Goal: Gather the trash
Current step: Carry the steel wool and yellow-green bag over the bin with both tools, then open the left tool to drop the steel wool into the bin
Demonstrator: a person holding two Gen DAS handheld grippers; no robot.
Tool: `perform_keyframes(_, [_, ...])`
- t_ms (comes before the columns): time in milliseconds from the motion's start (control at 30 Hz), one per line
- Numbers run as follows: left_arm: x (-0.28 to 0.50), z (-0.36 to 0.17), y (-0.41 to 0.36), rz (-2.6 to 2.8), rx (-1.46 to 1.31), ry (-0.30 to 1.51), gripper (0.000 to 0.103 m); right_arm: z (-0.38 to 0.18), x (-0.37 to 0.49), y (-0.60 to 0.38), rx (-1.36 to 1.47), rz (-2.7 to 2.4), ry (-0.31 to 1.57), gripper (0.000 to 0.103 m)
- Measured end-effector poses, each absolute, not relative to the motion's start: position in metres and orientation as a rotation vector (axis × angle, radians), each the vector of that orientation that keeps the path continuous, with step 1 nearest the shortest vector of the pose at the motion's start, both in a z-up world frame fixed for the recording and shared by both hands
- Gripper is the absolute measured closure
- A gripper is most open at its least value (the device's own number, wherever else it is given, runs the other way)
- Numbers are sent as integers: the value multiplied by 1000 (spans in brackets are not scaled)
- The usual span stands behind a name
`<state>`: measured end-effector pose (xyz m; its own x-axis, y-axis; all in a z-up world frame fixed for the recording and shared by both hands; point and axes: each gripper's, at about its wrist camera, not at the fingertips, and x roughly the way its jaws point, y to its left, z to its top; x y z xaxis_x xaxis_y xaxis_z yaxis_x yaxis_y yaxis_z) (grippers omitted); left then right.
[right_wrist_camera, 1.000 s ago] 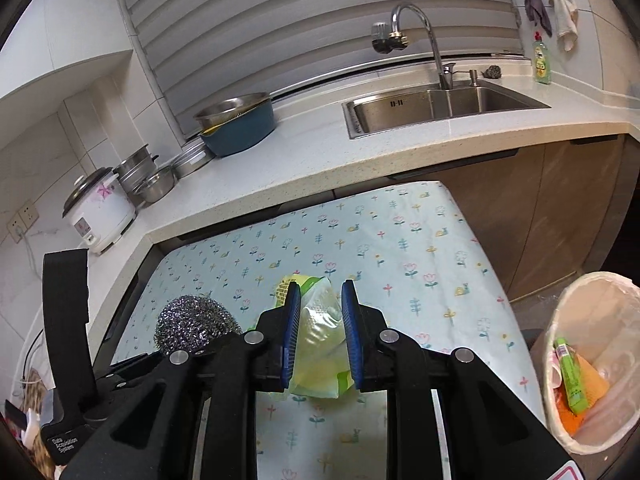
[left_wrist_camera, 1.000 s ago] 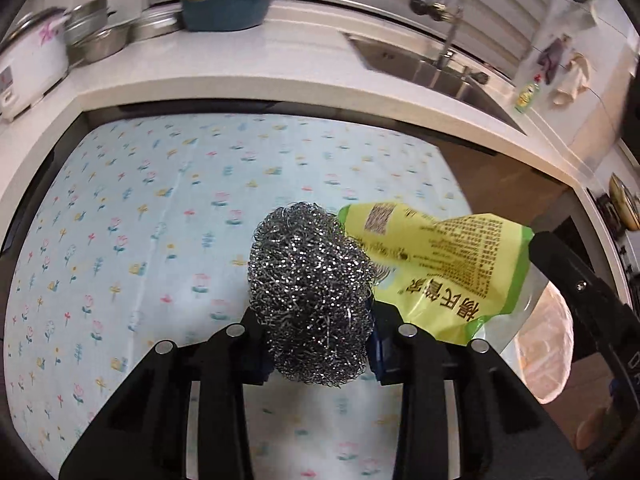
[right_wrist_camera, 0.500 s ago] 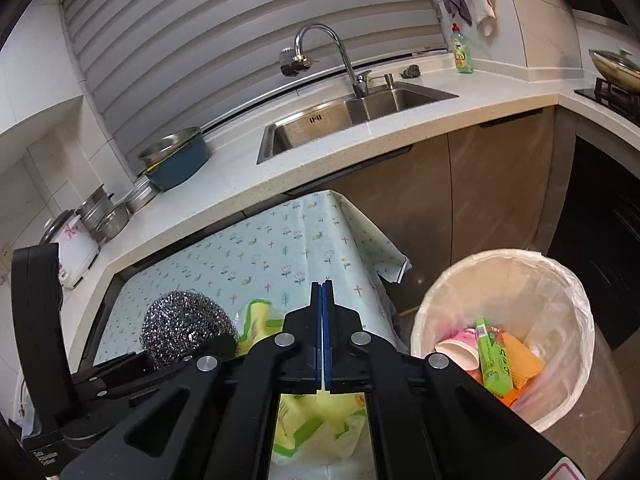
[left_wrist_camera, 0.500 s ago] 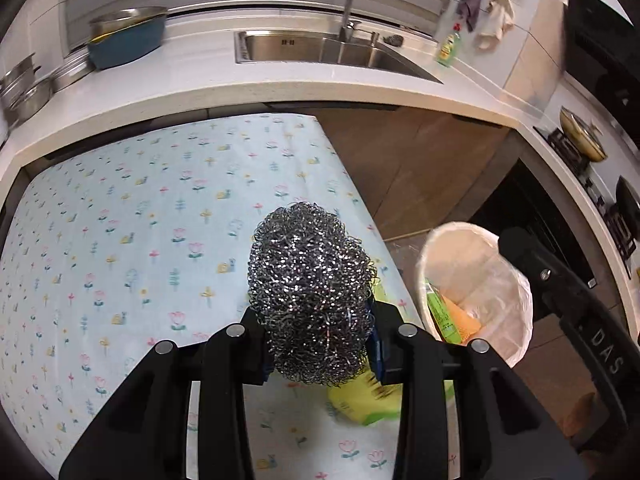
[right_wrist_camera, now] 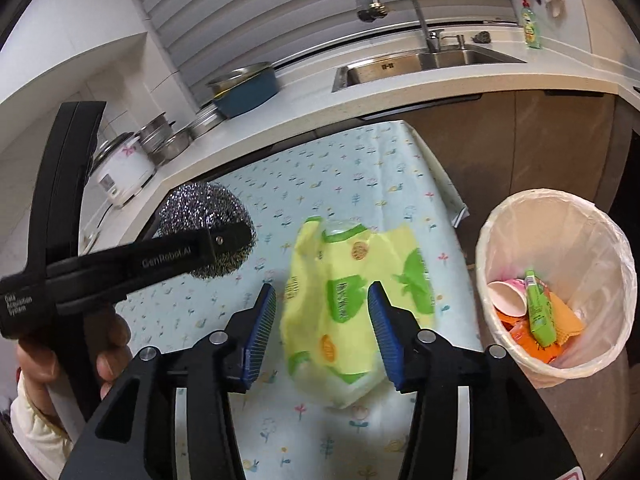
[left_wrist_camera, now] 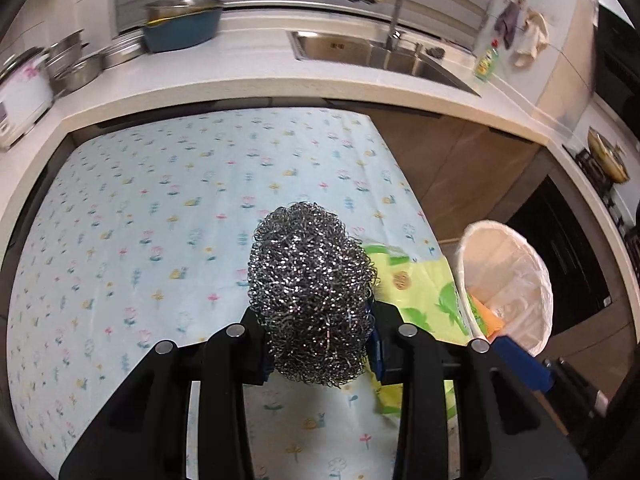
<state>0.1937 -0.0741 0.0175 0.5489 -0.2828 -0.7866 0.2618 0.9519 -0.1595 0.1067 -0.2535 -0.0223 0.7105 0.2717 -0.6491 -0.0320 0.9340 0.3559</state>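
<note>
Trash collection at a cloth-covered surface (right_wrist_camera: pixel 344 168).
Left tongs (left_wrist_camera: pixel 318 340) grip a steel scourer (left_wrist_camera: pixel 310 296); right tongs (right_wrist_camera: pixel 322 332) are opening, pads clear of the yellow-green wrapper (right_wrist_camera: pixel 352 320) between them, beside the lined bin (right_wrist_camera: pixel 560 280).

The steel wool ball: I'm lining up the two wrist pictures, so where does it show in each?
Left wrist view: the steel wool ball fills the lower centre, clamped in the left claw.
Right wrist view: it sits at middle left, partly behind the left claw's black body.
Shared landmark: the lined trash bin, at the right edge in both.
</note>
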Motion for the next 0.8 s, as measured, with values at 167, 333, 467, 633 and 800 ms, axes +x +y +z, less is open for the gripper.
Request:
perform_keyframes(167, [192, 16, -61, -276, -18, 941, 70, -40, 114, -226, 246, 180, 829, 49])
perform_keyframes(333, [188, 7, -73, -299, -3, 975, 70, -44, 112, -239, 255, 116, 829, 101])
perform_keyframes(467, [182, 12, -104, -375, 13, 969, 70, -6, 101, -271, 257, 35, 713, 101])
perform_keyframes(633, [172, 19, -163, -513, 64, 956, 70, 16, 88, -324, 293, -93, 646, 101])
perform_keyframes(800, [165, 10, -226, -665, 123, 988, 69, 15, 74, -382, 361, -225, 627, 101])
